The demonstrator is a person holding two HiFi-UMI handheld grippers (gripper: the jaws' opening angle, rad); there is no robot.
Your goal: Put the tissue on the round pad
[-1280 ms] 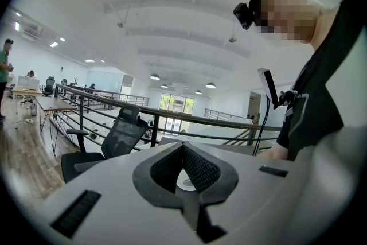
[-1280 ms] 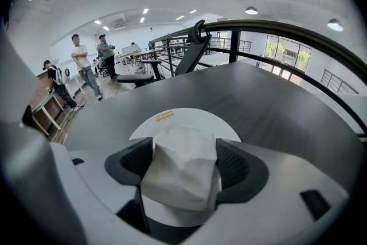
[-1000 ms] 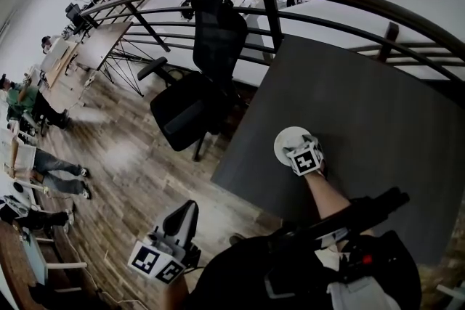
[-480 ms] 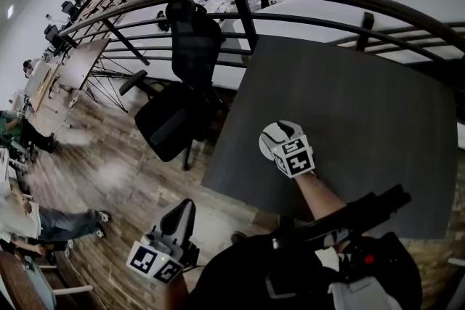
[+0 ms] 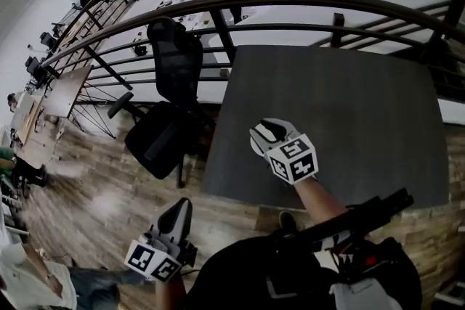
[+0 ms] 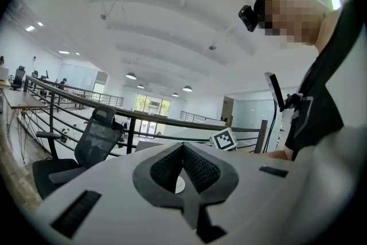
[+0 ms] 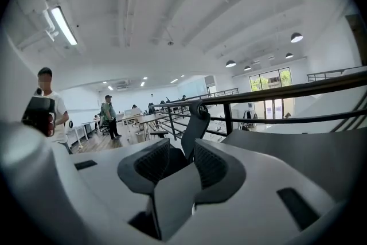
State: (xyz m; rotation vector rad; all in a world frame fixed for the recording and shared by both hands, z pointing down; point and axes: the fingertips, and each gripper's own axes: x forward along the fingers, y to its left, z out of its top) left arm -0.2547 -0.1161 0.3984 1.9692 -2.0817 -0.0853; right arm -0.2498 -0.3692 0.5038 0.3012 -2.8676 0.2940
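Note:
In the head view my right gripper (image 5: 266, 133) hangs above the near left part of the dark table (image 5: 356, 98), its marker cube towards me. Its jaws have just been closing. In the right gripper view they (image 7: 182, 144) stand apart, open, with only the chair behind showing between them. The round pad and the tissue are not clearly seen; the right gripper covers that spot. My left gripper (image 5: 182, 208) is held low at the bottom left, off the table. Its pads (image 6: 182, 147) meet at the tips, shut, with nothing held.
A black office chair (image 5: 171, 91) stands on the wooden floor left of the table. A dark curved railing (image 5: 290, 2) runs behind the table. In the right gripper view, people stand (image 7: 47, 101) by desks far off to the left.
My right gripper has lifted off the white round pad towards the camera and now hides it. The head view has swung a little. The left gripper has stayed low.

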